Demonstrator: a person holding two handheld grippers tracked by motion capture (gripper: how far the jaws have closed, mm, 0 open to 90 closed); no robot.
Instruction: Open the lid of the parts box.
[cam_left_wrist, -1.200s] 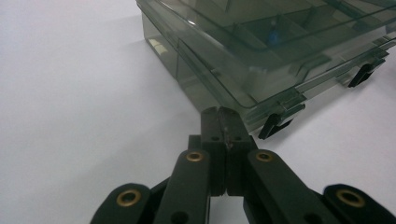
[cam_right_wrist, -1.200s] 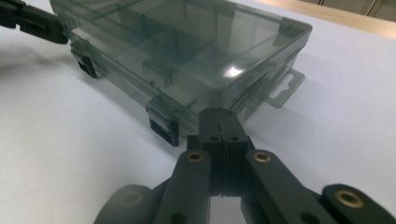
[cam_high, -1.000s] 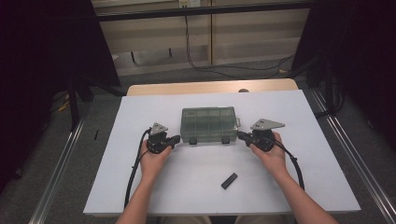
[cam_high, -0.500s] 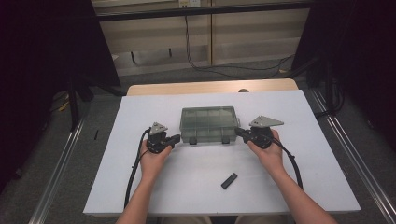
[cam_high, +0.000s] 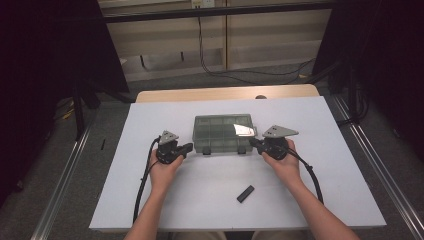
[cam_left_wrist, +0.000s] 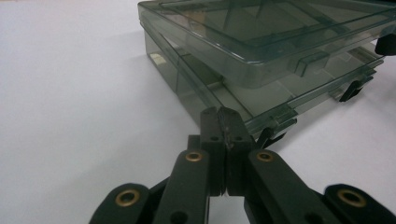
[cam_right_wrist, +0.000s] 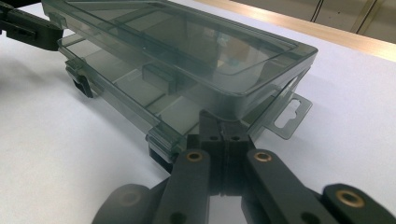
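A smoky see-through compartment box (cam_high: 222, 132) lies in the middle of the white tabletop (cam_high: 150, 210). Its lid (cam_left_wrist: 261, 46) stands slightly ajar above the base, with a gap along the front. My left gripper (cam_high: 189, 146) is shut, with its tips (cam_left_wrist: 219, 116) against the box's front left corner by a black latch. My right gripper (cam_high: 252, 142) is also shut, with its tips (cam_right_wrist: 220, 122) at the front right corner under the lid's edge (cam_right_wrist: 243, 93). Neither gripper clamps anything. A hanging tab (cam_right_wrist: 292, 116) sticks out from the box's right side.
A small black block (cam_high: 245, 193) lies on the table in front of the box, near the right forearm. A wooden strip (cam_high: 225, 93) runs behind the white top. Metal rails (cam_high: 65, 175) flank the table. Cables trail from both grippers.
Both hands have barely moved. The lid now catches a bright glare near its right front corner, as if tilted up a little.
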